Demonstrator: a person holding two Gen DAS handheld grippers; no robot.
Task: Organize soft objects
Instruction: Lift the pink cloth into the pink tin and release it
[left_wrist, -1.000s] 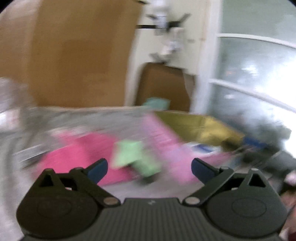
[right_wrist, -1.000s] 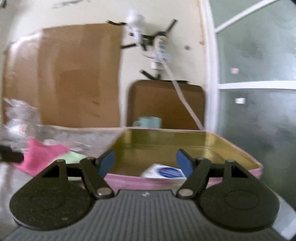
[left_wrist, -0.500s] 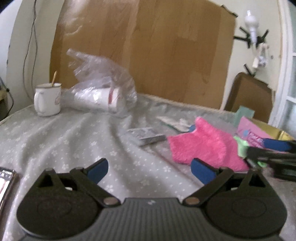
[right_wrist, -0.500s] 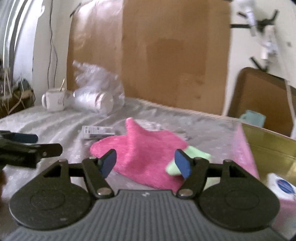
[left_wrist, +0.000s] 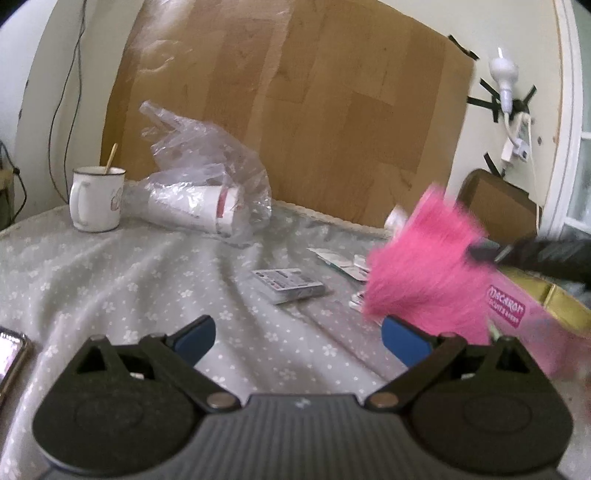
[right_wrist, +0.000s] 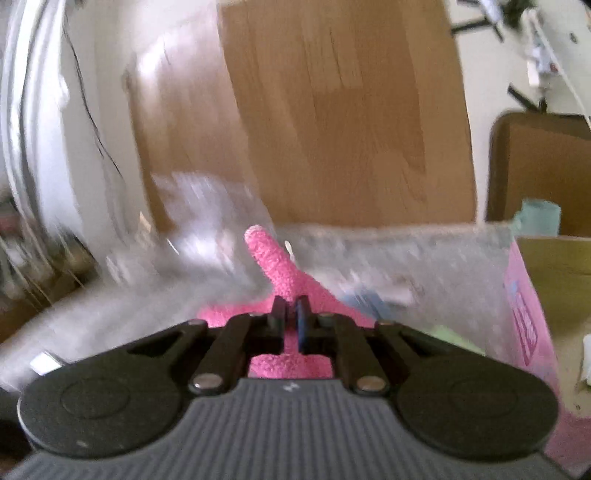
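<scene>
Left wrist view: the left hand-held gripper (left_wrist: 297, 338) hangs spread wide over the grey floral tabletop (left_wrist: 110, 280). A white mug (left_wrist: 96, 203) holds a stick, and a clear plastic bag (left_wrist: 207, 192) holds a white cup. The pink fuzzy cloth (left_wrist: 424, 273) is lifted beside the pink box (left_wrist: 517, 314).

Right wrist view: the right hand-held gripper (right_wrist: 291, 321) is pinching the pink fuzzy cloth (right_wrist: 280, 280). The pink box's gold inside (right_wrist: 565, 295) shows a white item, blurred.
</scene>
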